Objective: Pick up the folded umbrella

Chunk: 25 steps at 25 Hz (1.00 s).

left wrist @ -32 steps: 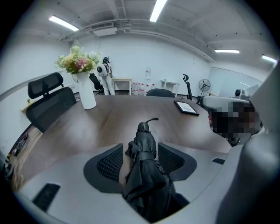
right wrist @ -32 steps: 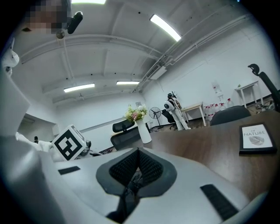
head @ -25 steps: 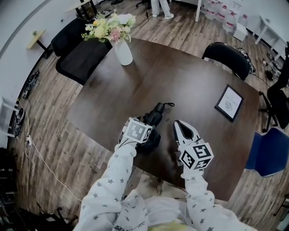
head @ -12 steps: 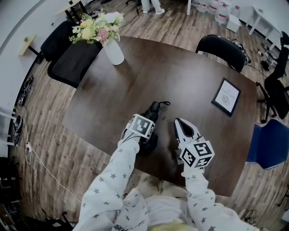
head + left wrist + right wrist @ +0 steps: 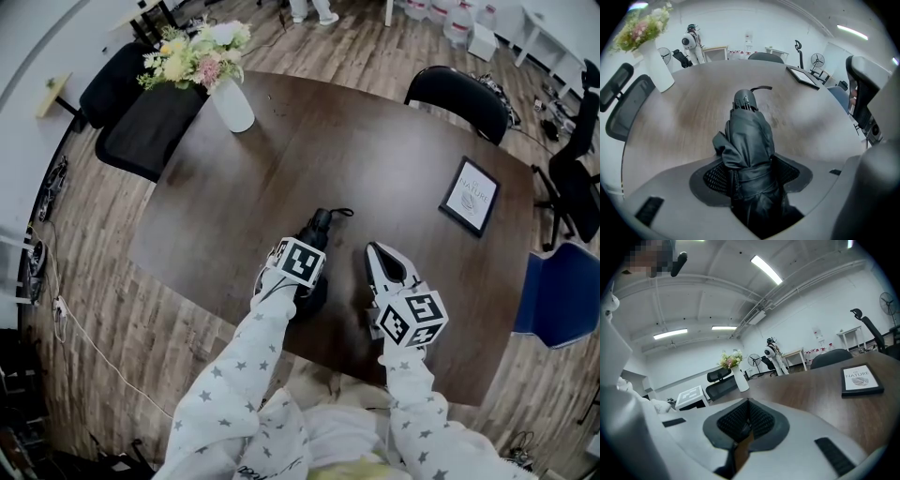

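The folded black umbrella (image 5: pixel 316 228) lies on the dark wooden table (image 5: pixel 375 150), its handle end and strap loop pointing away from me. My left gripper (image 5: pixel 307 283) points steeply down over the umbrella's near end. In the left gripper view the umbrella (image 5: pixel 747 136) fills the gap of the left gripper (image 5: pixel 751 176). Its jaws have just been closing, and both pads touch the fabric at the strap band. My right gripper (image 5: pixel 377 251) hovers just right of the umbrella, pointing away, and is shut on nothing (image 5: pixel 747 420).
A white vase of flowers (image 5: pixel 230 101) stands at the table's far left corner. A framed sign (image 5: pixel 472 200) lies at the right. Black chairs (image 5: pixel 459 94) and a blue chair (image 5: pixel 553 300) ring the table. The table's near edge runs just below the grippers.
The left gripper has sunk lower over the umbrella's near end and its jaws have come in against the fabric. The right gripper has barely shifted.
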Each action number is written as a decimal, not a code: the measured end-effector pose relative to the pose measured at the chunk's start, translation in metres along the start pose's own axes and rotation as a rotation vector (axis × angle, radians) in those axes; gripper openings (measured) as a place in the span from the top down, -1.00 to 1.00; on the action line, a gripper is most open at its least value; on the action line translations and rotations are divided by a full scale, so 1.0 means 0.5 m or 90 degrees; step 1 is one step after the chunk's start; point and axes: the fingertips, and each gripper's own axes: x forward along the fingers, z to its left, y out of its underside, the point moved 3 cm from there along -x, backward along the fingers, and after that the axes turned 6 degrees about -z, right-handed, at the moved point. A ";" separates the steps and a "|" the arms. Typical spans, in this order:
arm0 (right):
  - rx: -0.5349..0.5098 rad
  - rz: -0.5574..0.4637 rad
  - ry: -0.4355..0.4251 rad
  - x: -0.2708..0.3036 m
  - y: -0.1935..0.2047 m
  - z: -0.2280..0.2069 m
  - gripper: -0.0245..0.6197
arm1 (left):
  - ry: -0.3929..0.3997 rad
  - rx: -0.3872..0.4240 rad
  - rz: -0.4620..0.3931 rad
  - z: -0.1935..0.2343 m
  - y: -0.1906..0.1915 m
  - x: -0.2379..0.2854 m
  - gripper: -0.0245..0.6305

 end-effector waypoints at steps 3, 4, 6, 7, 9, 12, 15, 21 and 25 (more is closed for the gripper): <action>-0.001 -0.002 -0.004 0.004 -0.001 0.005 0.86 | -0.009 0.003 -0.007 0.002 -0.001 -0.002 0.10; -0.002 -0.003 -0.004 0.005 -0.003 0.007 0.86 | -0.012 0.004 -0.009 0.003 -0.002 -0.003 0.12; -0.004 -0.006 -0.005 0.005 -0.006 0.009 0.86 | -0.017 0.002 -0.016 0.006 -0.001 -0.006 0.14; -0.005 -0.008 -0.004 0.004 -0.008 0.009 0.86 | -0.017 -0.002 -0.019 0.007 0.002 -0.009 0.15; -0.007 -0.013 -0.002 0.001 -0.015 0.009 0.86 | -0.016 -0.016 -0.028 0.008 0.008 -0.021 0.16; -0.012 -0.024 -0.004 -0.002 -0.033 0.011 0.86 | -0.011 -0.048 -0.052 0.009 0.018 -0.050 0.16; -0.020 -0.034 -0.005 -0.009 -0.050 0.013 0.86 | -0.011 -0.084 -0.102 0.007 0.023 -0.082 0.16; -0.040 -0.050 -0.021 -0.016 -0.073 0.027 0.86 | -0.030 -0.148 -0.242 0.010 0.023 -0.166 0.17; -0.054 -0.056 -0.037 -0.015 -0.083 0.045 0.86 | -0.053 -0.165 -0.314 0.015 0.022 -0.232 0.17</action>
